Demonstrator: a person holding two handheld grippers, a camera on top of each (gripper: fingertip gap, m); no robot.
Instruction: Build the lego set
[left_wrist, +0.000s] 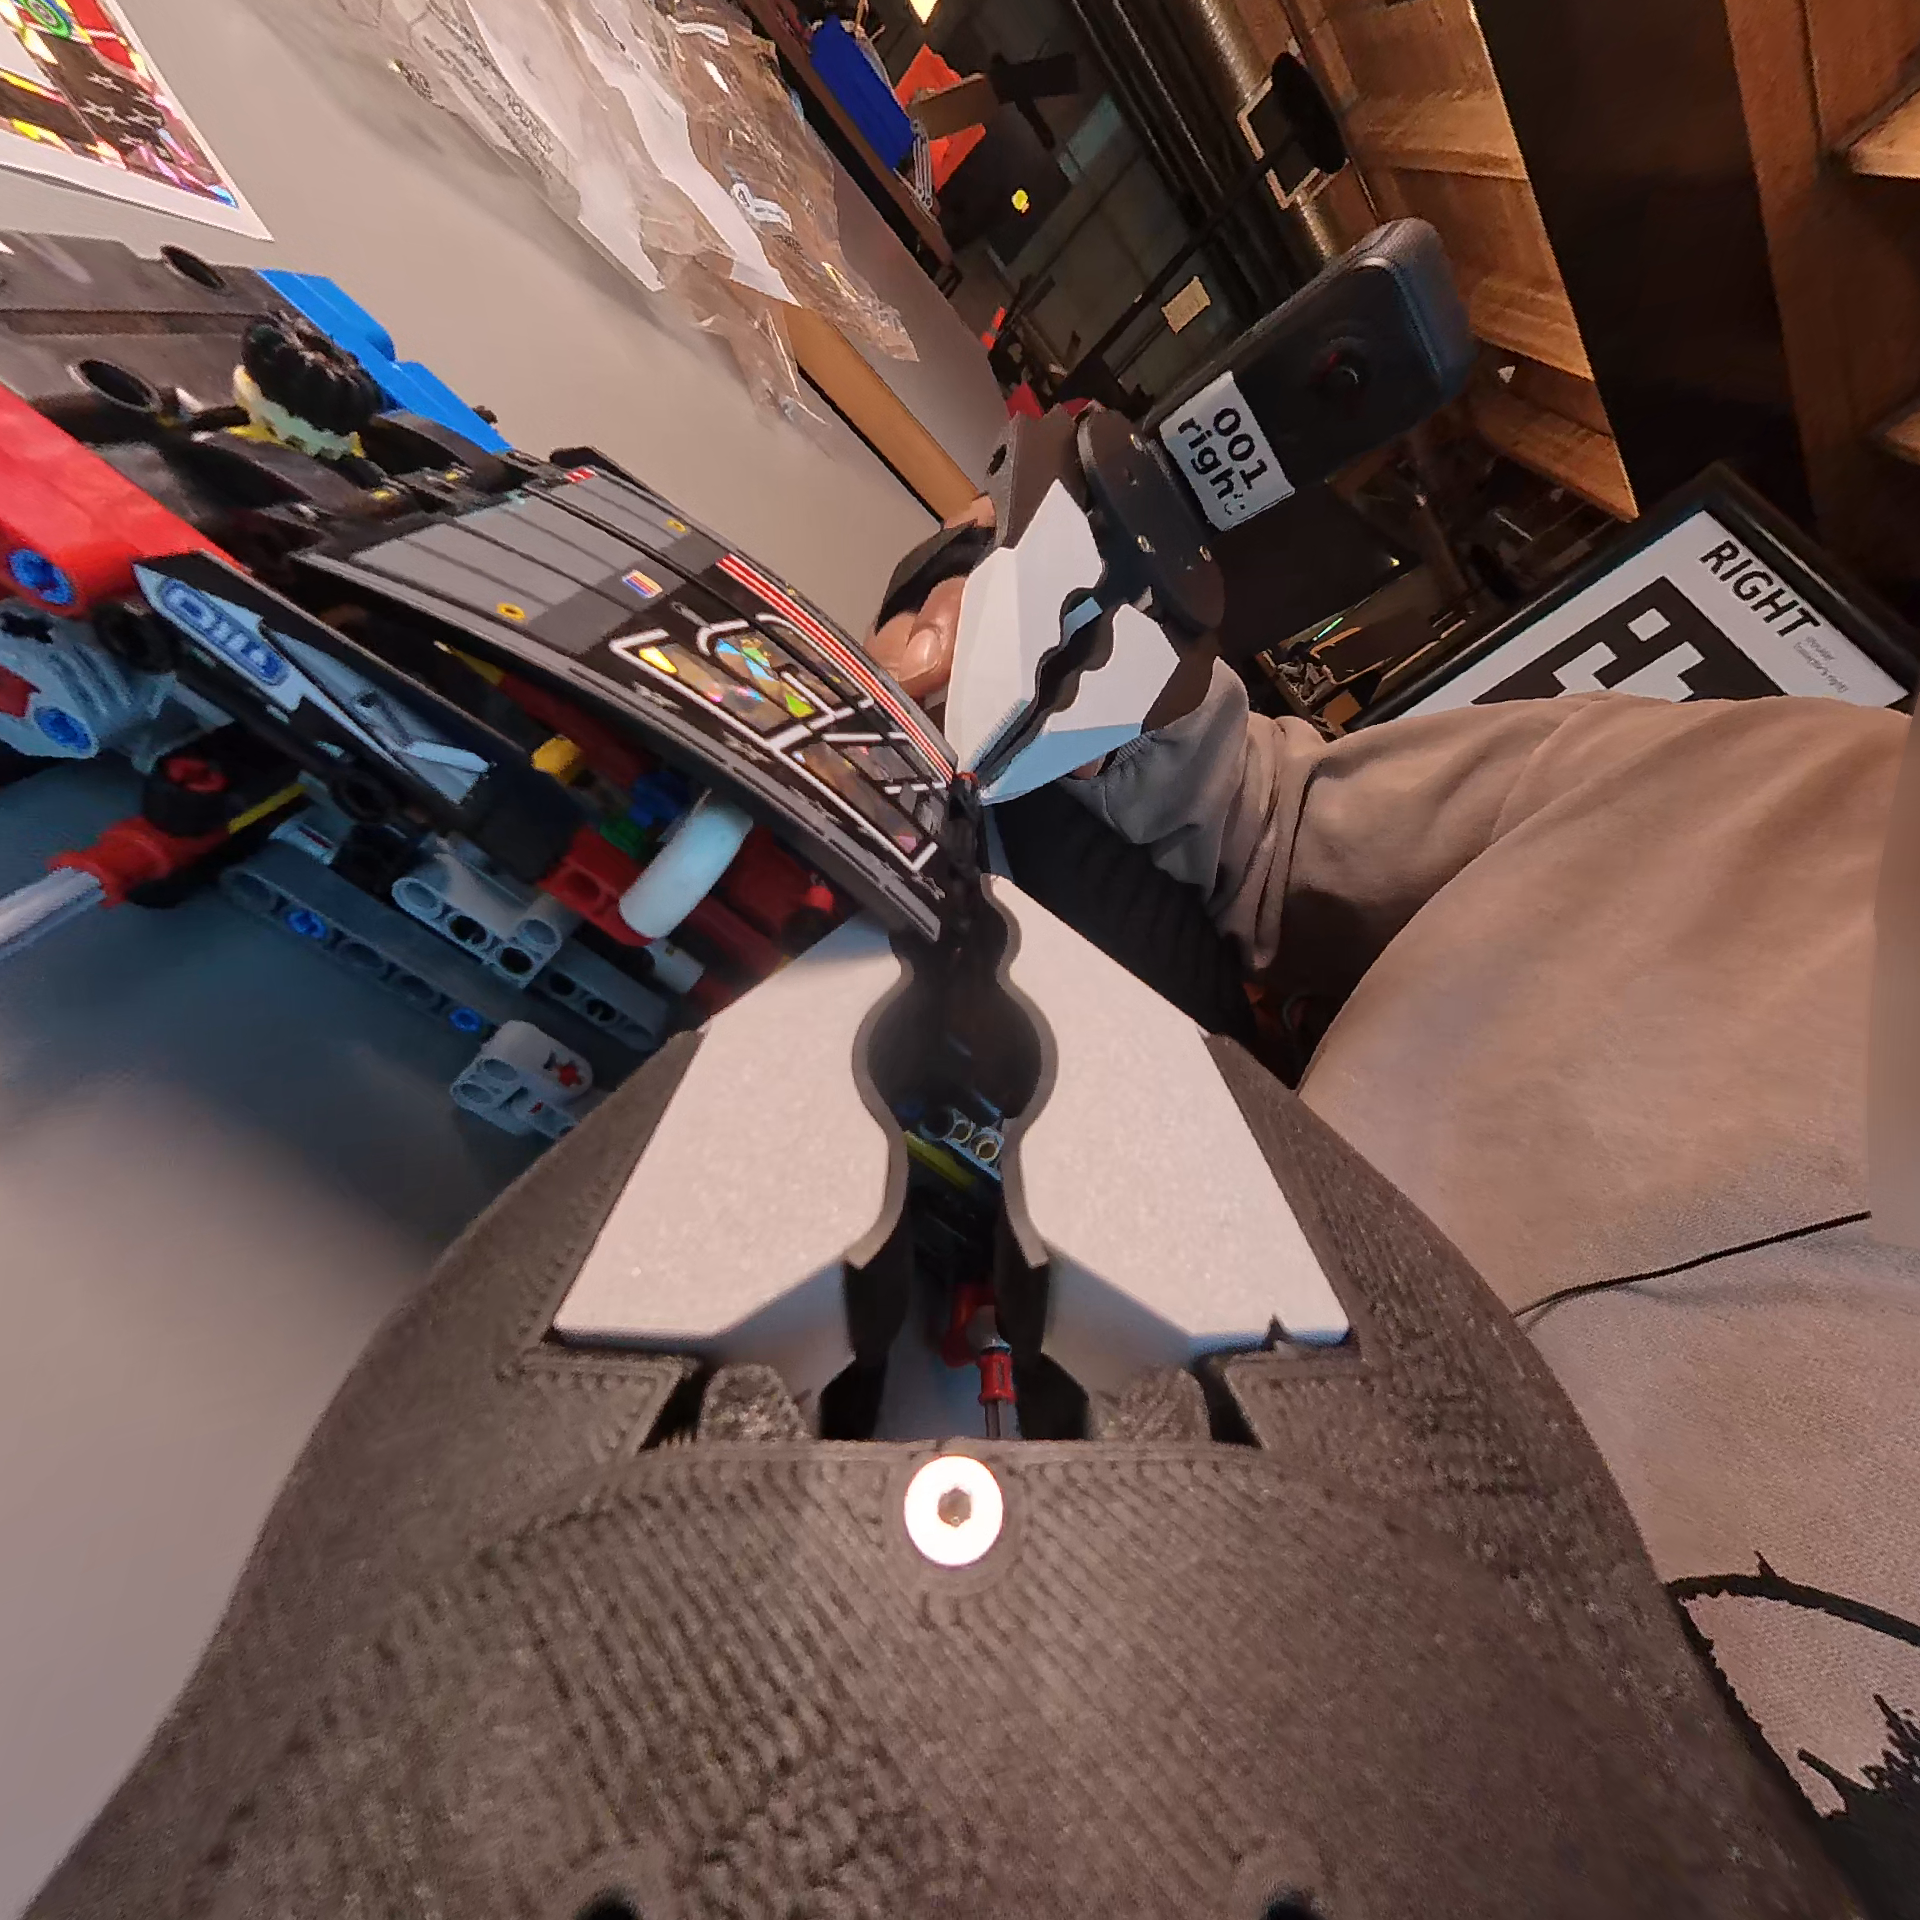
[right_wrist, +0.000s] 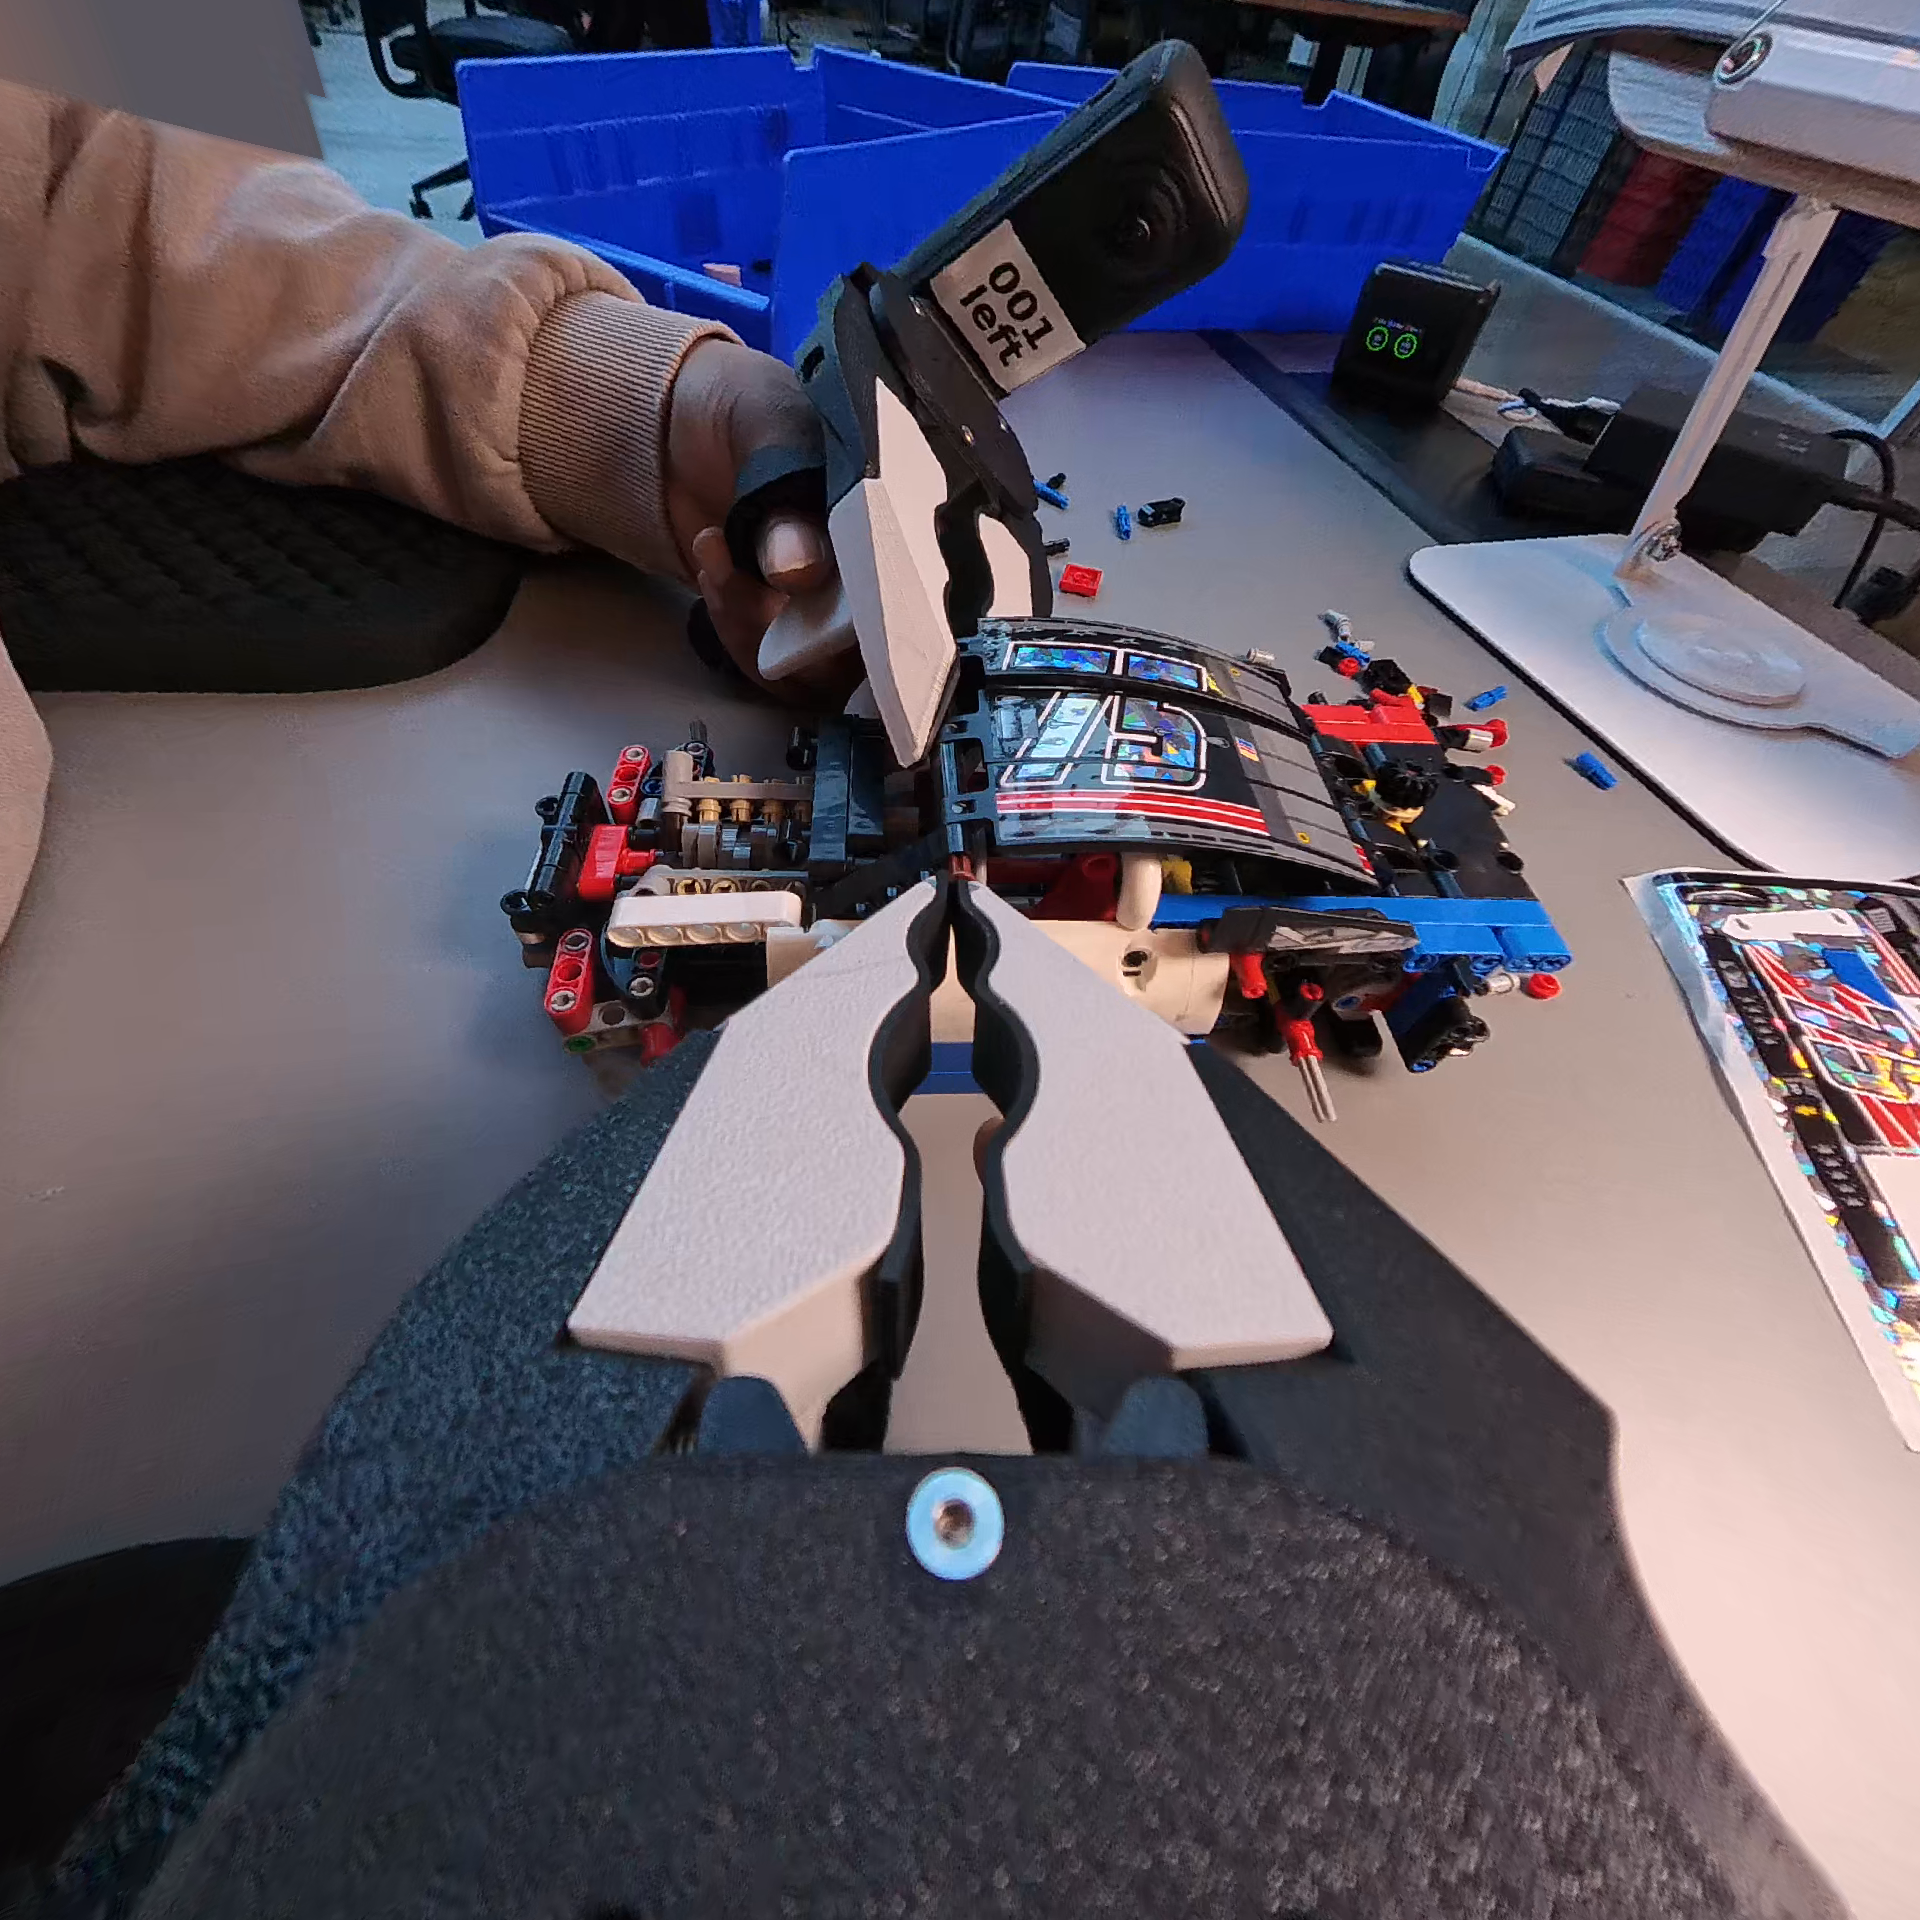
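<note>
A half-built lego car (right_wrist: 727, 831) in black, red, blue and white lies on the grey table (right_wrist: 312, 1039). A black curved roof panel (right_wrist: 1143, 748) with shiny number stickers sits over its middle. My left gripper (left_wrist: 971, 899) is shut on the panel's rear edge; it also shows in the right wrist view (right_wrist: 914, 727). My right gripper (right_wrist: 954, 883) is shut on a small red pin (right_wrist: 961, 862) at the same panel's side edge. It meets the panel corner (left_wrist: 971, 774) just above my left fingertips. A minifigure (right_wrist: 1397, 795) sits at the car's far end.
A shiny sticker sheet (right_wrist: 1818, 1039) lies right of the car. Loose small pieces (right_wrist: 1081, 580) lie behind it. A white lamp base (right_wrist: 1662, 644), blue bins (right_wrist: 831, 156) and a black device (right_wrist: 1403, 332) stand farther back. Plastic bags (left_wrist: 675, 177) lie across the table. Less than 4 cm separates the two grippers' tips.
</note>
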